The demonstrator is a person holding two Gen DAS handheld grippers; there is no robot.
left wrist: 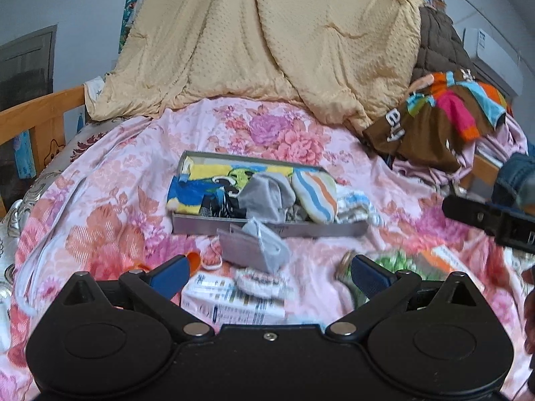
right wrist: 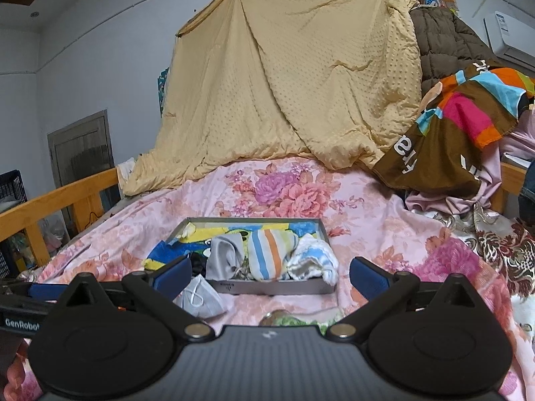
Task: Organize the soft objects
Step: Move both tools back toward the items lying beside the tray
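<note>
Left gripper [left wrist: 269,275] hovering, fingers spread, empty; right gripper [right wrist: 270,277] likewise. Grey mask [left wrist: 259,245] lying at 12 o'clock, touching tray [left wrist: 267,229] front wall. Advice: descending squarely, pinching fabric bulk, avoiding ear loops.

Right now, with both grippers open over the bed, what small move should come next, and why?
Probably ease the left gripper forward and down onto the grey face mask. It lies on the floral bedsheet just outside the front wall of the grey tray, while the striped sock and other soft items already sit inside. The left gripper is open and holds nothing.
</note>
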